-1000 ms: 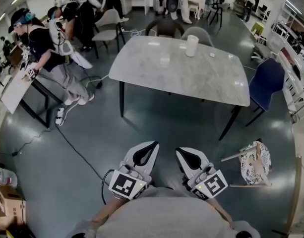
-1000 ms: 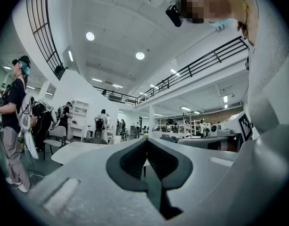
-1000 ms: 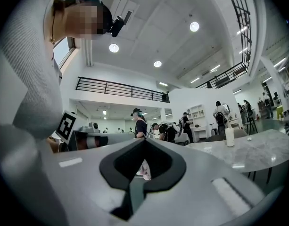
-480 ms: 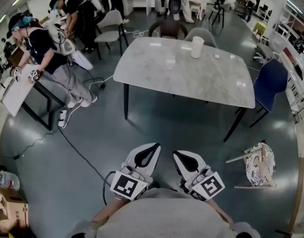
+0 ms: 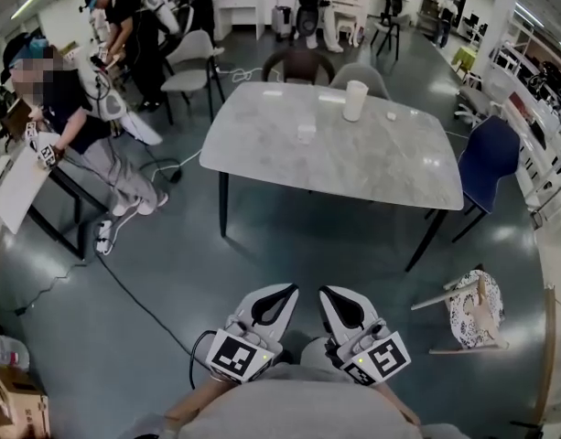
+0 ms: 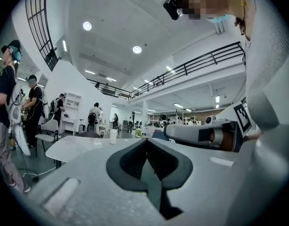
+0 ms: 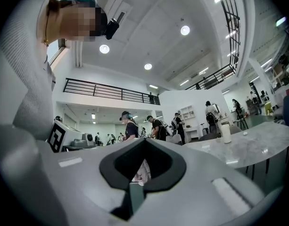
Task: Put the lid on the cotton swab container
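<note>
L gripper [image 5: 282,293] & R gripper [image 5: 330,294] closed, empty — walk to table [image 5: 390,167] at 12 o'clock, open jaws early; lid prob. near white container [image 5: 355,100].

Grey marbled table [image 5: 353,163], blue chair [image 5: 489,158], dark glossy floor [image 5: 289,240]

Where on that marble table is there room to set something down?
The near half of the table is bare, from the small clear piece to the front edge; so is its left end. The far side is busier: a white cylinder and a white bit.
</note>
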The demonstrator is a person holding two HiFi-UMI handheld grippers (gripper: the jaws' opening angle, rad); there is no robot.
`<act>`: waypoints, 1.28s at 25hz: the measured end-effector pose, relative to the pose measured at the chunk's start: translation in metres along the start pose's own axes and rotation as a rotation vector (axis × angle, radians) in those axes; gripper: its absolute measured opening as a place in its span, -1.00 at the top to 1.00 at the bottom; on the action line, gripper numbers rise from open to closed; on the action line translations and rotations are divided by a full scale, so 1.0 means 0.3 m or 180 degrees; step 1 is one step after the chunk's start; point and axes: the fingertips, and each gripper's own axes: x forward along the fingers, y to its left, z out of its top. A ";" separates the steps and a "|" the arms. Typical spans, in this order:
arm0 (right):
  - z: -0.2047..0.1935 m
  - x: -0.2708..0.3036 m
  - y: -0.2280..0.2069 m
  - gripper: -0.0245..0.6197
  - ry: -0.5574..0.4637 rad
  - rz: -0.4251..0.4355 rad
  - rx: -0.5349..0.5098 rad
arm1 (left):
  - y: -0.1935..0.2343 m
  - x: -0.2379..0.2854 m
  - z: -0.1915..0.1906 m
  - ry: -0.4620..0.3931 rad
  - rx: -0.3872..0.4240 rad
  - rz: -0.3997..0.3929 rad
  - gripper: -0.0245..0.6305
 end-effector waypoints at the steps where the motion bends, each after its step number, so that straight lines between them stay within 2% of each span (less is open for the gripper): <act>1: 0.000 0.000 -0.008 0.92 0.0008 -0.0028 0.0008 | 0.005 0.007 0.001 -0.0007 -0.0013 -0.0005 0.92; 7: -0.043 0.014 -0.074 0.92 0.0060 -0.0171 0.0071 | 0.043 0.058 -0.024 0.0035 -0.0026 -0.0049 0.92; 16: -0.036 0.144 -0.182 0.92 0.0041 -0.0015 0.0036 | 0.153 0.191 -0.011 -0.0007 -0.0044 -0.0029 0.92; 32: 0.052 0.407 -0.635 0.92 0.0033 0.0191 0.0012 | 0.410 0.649 0.057 -0.0107 0.0073 0.0181 0.92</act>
